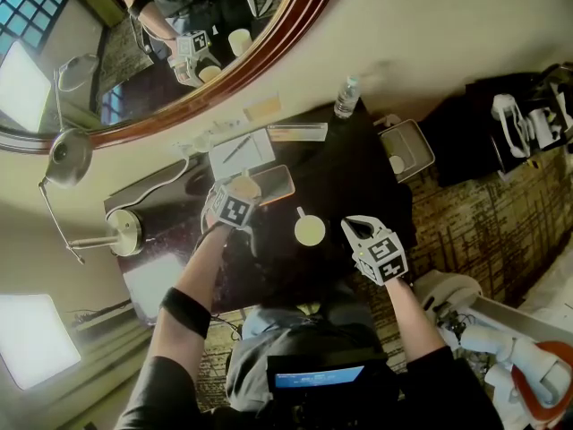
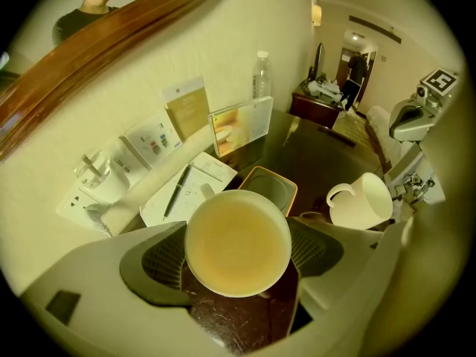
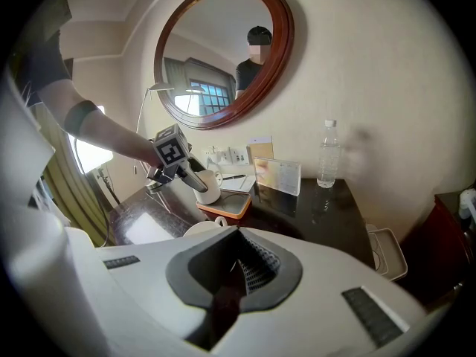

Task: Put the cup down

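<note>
No readable text. Print on card stand (image 2: 239, 129) and leaflet (image 2: 187, 106) too blurred. Left claw (image 1: 242, 189) carries only a square marker pattern.

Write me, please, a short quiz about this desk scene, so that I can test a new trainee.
1. Short answer: which gripper has the cup between its jaws?
2. True or false: the right gripper is shut and empty.
3. Multiple choice: which thing stands at the back of the desk, near the wall? A) a kettle B) a water bottle C) a vase

Key
1. The left gripper.
2. True.
3. B.
</note>
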